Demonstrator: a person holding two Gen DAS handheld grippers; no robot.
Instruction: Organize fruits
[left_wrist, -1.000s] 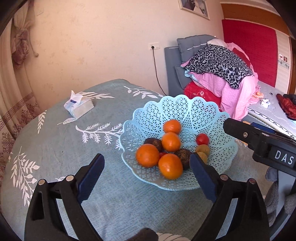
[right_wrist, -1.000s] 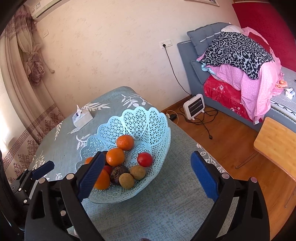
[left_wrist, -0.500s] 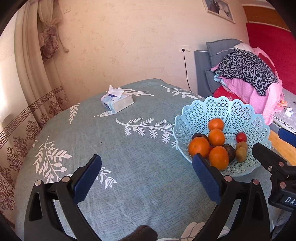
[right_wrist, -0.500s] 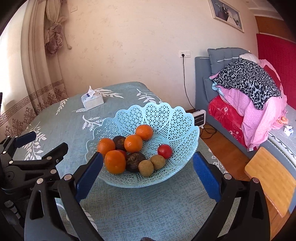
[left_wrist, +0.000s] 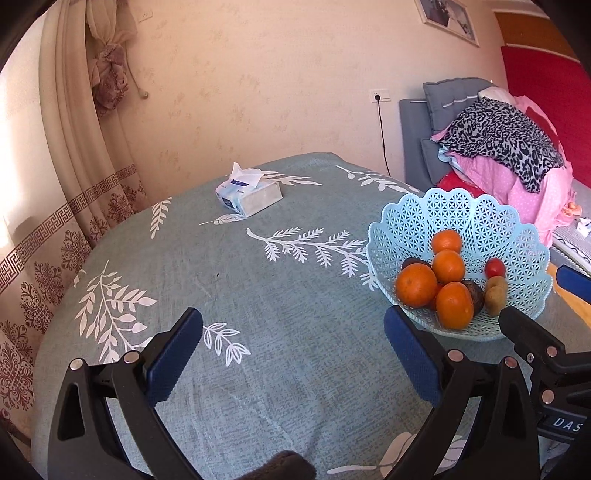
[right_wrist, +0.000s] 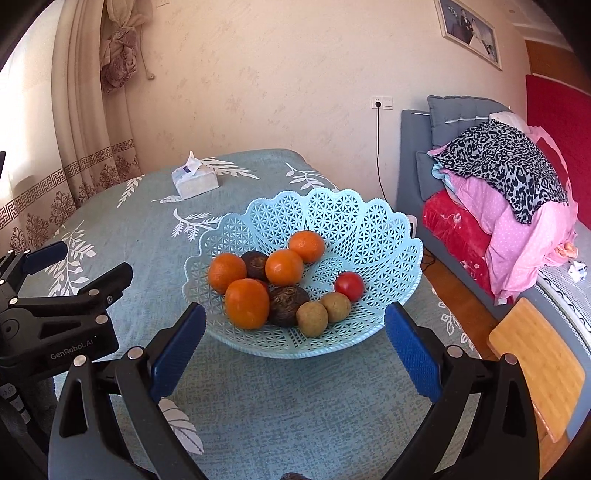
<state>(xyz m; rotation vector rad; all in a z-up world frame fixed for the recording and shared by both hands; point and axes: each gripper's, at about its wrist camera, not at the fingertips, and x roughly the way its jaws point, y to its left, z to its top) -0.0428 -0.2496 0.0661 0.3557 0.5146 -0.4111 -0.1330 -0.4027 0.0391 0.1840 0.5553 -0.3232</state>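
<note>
A light blue lattice basket (right_wrist: 354, 218) stands on the table and also shows in the left wrist view (left_wrist: 461, 214). It holds several oranges (right_wrist: 246, 302), two dark brown fruits (right_wrist: 287, 301), two kiwis (right_wrist: 312, 319) and a small red fruit (right_wrist: 349, 286). My right gripper (right_wrist: 293, 350) is open and empty, just in front of the basket. My left gripper (left_wrist: 293, 350) is open and empty over bare tablecloth, left of the basket; its body shows in the right wrist view (right_wrist: 55, 317).
The table has a teal cloth with white leaf prints (left_wrist: 258, 295). A tissue pack (left_wrist: 249, 194) lies at the far side. A curtain (left_wrist: 74, 129) hangs on the left. A sofa with piled clothes (right_wrist: 498, 177) and a wooden stool (right_wrist: 535, 365) stand on the right.
Both views have swung left. The basket has shifted from the middle to the right in the left wrist view and is now centred between my right fingers. Both grippers stay open.
</note>
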